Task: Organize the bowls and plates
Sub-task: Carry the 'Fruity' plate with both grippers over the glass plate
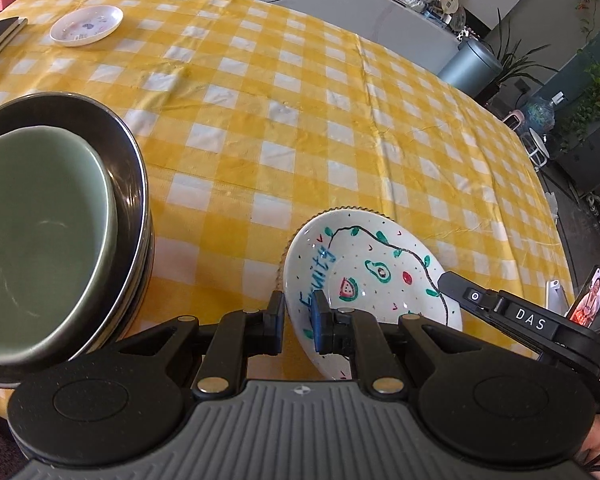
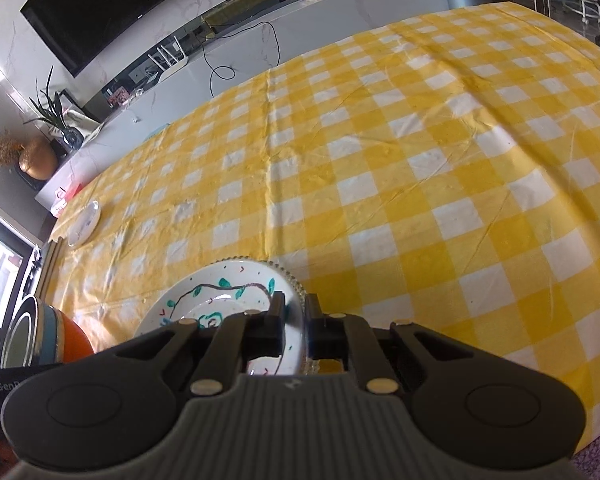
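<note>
- While the painted plate (image 1: 374, 280) hangs tilted above the checked tablecloth (image 1: 300, 120), we pinch its rim at 9 o'clock with our left gripper (image 1: 298, 322).
- Our right gripper (image 2: 294, 322) clamps the opposite rim — 3 o'clock.
- At 9 o'clock sits a green bowl (image 1: 36, 240), nested in dark plates (image 1: 134, 184).

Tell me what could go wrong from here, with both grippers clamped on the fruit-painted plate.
1. The fruit plate is pinched only at opposite rims by the left gripper and right gripper; uneven motion could twist it loose.
2. It hangs tilted near the table edge, so a slip could send it off the yellow checked cloth.
3. Swinging left, it could knock the green bowl stack.
</note>
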A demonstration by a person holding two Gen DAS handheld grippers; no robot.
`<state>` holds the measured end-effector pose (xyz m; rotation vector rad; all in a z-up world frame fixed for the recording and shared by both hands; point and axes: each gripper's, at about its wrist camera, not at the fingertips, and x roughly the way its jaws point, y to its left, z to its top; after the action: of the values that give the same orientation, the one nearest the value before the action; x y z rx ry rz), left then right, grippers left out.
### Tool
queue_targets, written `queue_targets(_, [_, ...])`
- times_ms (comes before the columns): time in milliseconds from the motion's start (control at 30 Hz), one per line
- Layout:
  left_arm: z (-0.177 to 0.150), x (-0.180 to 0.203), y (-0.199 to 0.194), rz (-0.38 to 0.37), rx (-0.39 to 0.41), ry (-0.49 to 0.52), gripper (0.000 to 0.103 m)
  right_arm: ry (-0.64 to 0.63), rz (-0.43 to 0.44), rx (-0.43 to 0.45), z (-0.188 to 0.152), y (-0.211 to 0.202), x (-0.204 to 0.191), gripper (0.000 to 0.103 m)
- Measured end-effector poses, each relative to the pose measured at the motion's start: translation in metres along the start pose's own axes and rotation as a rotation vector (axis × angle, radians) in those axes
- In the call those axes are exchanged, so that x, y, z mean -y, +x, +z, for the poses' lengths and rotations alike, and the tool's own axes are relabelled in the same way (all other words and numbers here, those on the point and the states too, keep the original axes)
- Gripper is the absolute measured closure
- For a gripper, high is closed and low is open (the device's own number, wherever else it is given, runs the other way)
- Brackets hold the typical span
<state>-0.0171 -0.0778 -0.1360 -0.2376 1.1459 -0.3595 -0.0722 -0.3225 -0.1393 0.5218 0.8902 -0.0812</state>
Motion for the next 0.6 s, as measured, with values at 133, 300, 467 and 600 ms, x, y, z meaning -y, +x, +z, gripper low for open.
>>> queue_targets(133, [-0.004,0.003,0.003,0.019,0.009,0.023,0.088,-0.012,-0.012,-0.001,-0.002,0.002,-0.001,0.095])
queue_targets(300, [-0.007,0.006,0.005,0.039,0.014,0.047,0.088,-0.053,-0.037,0.012,-0.004,0.003,-0.007,0.095])
queue_targets(467, [-0.009,0.008,0.007,0.075,0.024,0.071,0.088,-0.097,-0.050,0.023,-0.006,0.004,-0.014,0.094])
queue_targets(600, [-0.010,0.010,0.007,0.074,0.025,0.081,0.088,-0.128,-0.074,0.038,-0.009,0.006,-0.018,0.093])
